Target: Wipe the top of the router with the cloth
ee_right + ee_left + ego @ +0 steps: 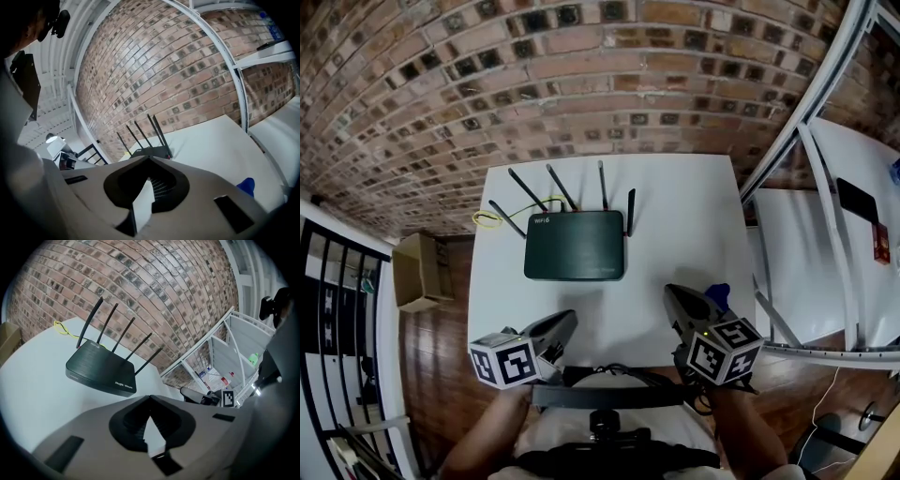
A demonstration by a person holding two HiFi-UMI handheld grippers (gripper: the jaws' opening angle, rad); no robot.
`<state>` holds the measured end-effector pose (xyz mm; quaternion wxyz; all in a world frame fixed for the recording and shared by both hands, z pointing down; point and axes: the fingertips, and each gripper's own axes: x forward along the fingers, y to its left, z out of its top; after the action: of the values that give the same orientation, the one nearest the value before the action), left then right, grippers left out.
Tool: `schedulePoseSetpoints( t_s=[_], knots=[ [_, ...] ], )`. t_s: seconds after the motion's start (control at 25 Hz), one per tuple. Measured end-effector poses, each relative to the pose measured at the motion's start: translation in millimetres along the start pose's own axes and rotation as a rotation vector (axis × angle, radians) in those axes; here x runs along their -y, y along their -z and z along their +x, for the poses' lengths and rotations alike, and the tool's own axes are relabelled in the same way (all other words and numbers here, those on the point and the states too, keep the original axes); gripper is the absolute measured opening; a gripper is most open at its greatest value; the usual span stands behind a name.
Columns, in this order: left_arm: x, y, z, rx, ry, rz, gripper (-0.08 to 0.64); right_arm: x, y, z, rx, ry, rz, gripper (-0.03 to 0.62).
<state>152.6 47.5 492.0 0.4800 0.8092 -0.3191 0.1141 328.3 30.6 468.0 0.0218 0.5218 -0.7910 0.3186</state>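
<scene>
The black router [574, 244] lies flat in the middle of the white table [694, 206], its antennas spread toward the brick wall. It also shows in the left gripper view as the router [101, 369] and, farther off, in the right gripper view [152, 151]. My left gripper [572, 317] hangs over the table's near left edge, shut and empty [150, 397]. My right gripper [667, 289] is over the near right edge, its jaws closed tip to tip with nothing between them [149, 158]. A blue cloth [719, 295] lies just to the right of it, outside the jaws [246, 185].
A yellow cable [487, 218] loops at the router's back left corner. A cardboard box [417, 270] stands on the wooden floor to the left of the table. A white metal rack [825, 234] with shelves crowds the table's right side. A brick wall runs behind.
</scene>
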Motion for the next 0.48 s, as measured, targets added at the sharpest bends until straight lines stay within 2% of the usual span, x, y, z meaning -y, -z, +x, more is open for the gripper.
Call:
schedulePoseSetpoints(
  t_s=[0.24,0.48],
  knots=[
    [14,7,5,0.016,-0.010,-0.022,0.025,-8,10,-2,-0.042,-0.079,-0.025,0.002],
    [20,23,-2,0.027,-0.053,-0.039,0.025,-4,25,1,-0.063,-0.138,0.002,0.003]
  ],
)
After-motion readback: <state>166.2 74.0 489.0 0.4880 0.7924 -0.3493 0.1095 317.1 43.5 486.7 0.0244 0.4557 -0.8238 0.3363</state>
